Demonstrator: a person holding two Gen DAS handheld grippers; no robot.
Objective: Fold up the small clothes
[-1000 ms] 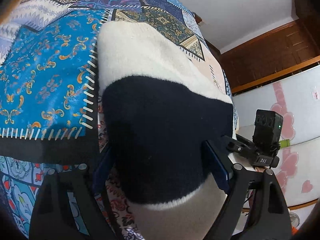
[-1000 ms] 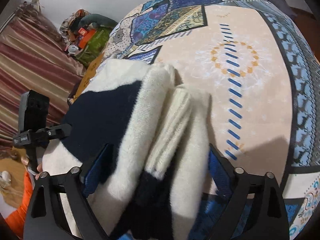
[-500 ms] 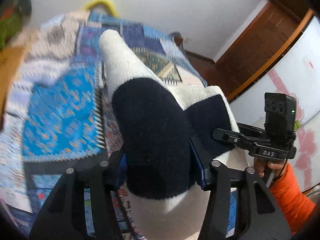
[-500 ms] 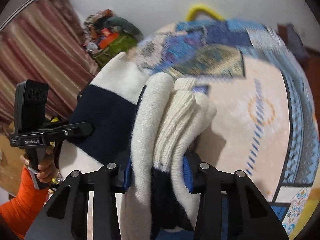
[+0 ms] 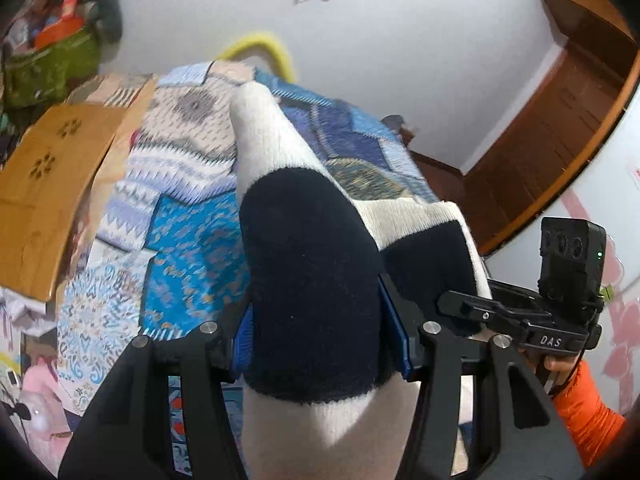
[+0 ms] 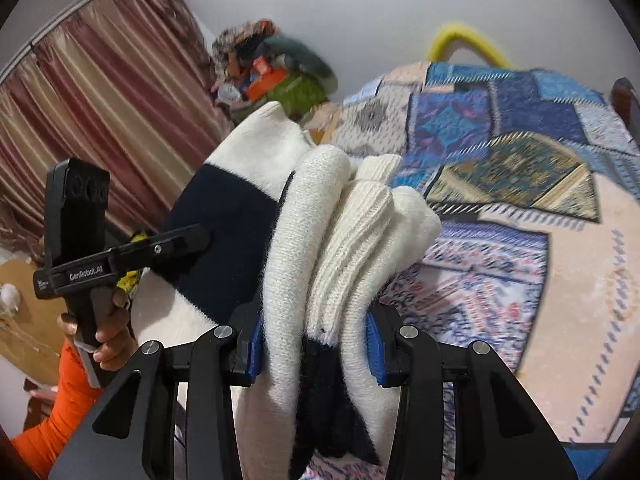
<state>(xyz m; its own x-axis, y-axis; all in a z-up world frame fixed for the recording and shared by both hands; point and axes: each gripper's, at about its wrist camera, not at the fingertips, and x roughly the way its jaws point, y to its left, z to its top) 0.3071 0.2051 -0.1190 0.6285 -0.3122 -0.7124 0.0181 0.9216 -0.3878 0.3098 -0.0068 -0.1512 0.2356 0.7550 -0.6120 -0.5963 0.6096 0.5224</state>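
A patchwork bedspread (image 5: 192,248) covers the bed — a yellow curved bar (image 5: 260,46) beyond it, striped curtains (image 6: 100,120) and a green-topped clutter pile (image 6: 280,80) alongside, wooden door (image 5: 560,128) opposite.

The right gripper (image 6: 314,350) has just closed its jaws on a bunched fold of the cream and navy sweater (image 6: 340,240), blue pads pressing the knit from both sides. The garment is held up off the patchwork quilt (image 6: 520,208) on the bed. To the left, the left gripper (image 6: 160,248) reaches the navy band, held by a hand (image 6: 108,336) in an orange sleeve (image 6: 52,420). Striped curtains (image 6: 100,120) hang behind.
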